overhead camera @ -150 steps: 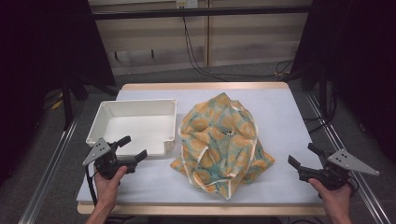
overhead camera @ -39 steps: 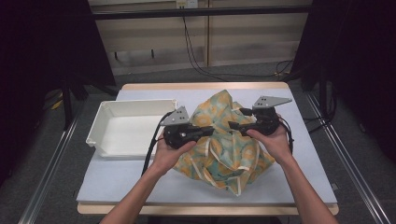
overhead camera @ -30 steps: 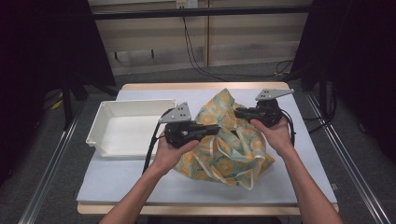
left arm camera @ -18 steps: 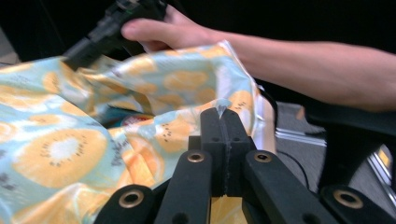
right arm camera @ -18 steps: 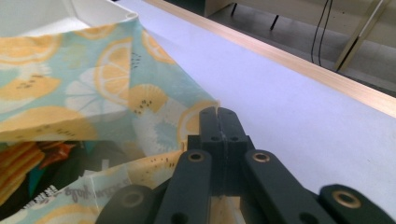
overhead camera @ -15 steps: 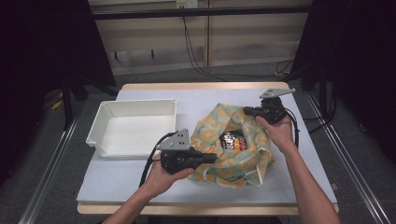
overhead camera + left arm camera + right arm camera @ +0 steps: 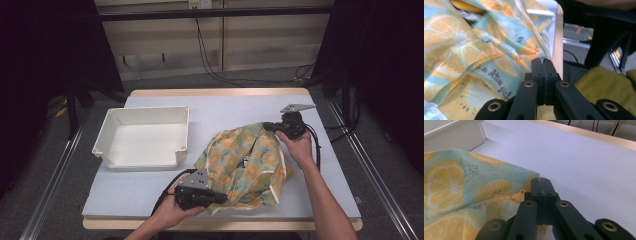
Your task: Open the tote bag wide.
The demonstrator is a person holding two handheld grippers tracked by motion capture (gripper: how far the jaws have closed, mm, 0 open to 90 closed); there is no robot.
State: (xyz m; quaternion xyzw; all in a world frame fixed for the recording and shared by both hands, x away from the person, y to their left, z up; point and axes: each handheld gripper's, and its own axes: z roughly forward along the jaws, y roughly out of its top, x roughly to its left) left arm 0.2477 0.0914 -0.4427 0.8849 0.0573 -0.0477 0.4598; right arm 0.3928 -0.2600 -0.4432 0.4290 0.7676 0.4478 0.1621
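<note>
While both grip cloth [image 7: 247, 167] | left gripper [image 7: 218, 199] clamped | right gripper [image 7: 267, 126] clamped

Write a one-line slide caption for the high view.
Both grippers, left gripper and right gripper, pinch opposite edges of the citrus-print cloth beside a white tray.

The cloth [image 7: 245, 167] is a thin woven fabric, soft and creased, with a slight sheen; it is printed with orange and lemon slices on pale turquoise, and its edges carry a cream piping. The tray [image 7: 145, 136] looks like white moulded plastic, smooth and a little glossy on the rim. The bench [image 7: 240, 107] has a matt, pale lilac-grey top, smooth and without any gloss, and its edge strip looks like light wood. The left gripper [image 7: 543, 61] and the right gripper [image 7: 540, 180] are of matt black plastic with brass-coloured metal rivets. The plate on the right gripper is dull grey.
</note>
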